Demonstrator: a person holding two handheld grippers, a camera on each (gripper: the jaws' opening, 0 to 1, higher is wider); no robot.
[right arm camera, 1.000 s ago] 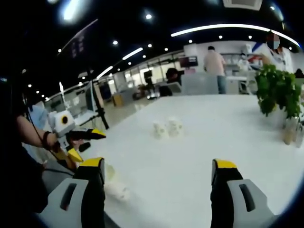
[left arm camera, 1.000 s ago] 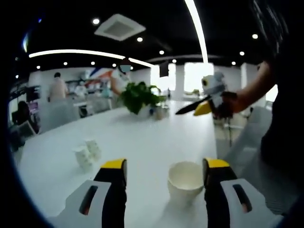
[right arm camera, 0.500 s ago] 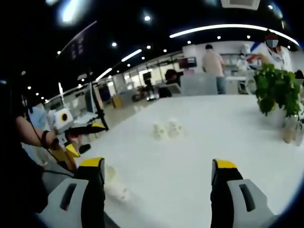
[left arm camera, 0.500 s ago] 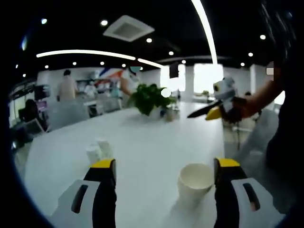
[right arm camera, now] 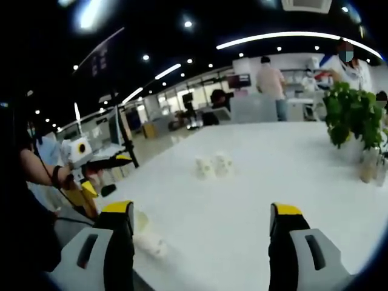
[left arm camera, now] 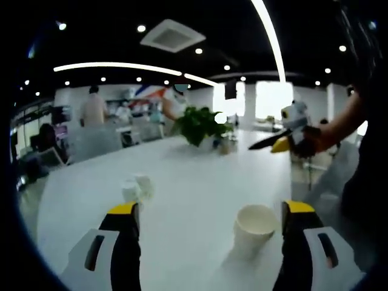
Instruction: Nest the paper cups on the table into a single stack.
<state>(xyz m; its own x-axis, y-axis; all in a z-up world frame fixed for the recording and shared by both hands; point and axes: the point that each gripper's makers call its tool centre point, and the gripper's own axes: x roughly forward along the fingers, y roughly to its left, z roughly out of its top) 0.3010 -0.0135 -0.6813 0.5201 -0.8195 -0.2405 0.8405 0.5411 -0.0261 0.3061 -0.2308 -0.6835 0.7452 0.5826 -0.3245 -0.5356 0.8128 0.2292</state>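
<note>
Left gripper [left arm camera: 209,221] around empty paper cup [left arm camera: 256,225].

Bare white table [left arm camera: 182,176] between near paper cup [left arm camera: 255,225] and two far cups [left arm camera: 137,188]: open passage. Potted plant [left arm camera: 200,124] stands at far edge. Left gripper [left arm camera: 209,211] jaws spread, cup just inside right jaw.

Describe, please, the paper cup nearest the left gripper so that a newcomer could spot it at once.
Start at the long white table with the leafy potted plant at its far end. Near the front edge, an upright, open white paper cup stands alone between the left gripper's open jaws. The two small cups farther off stand together.
</note>
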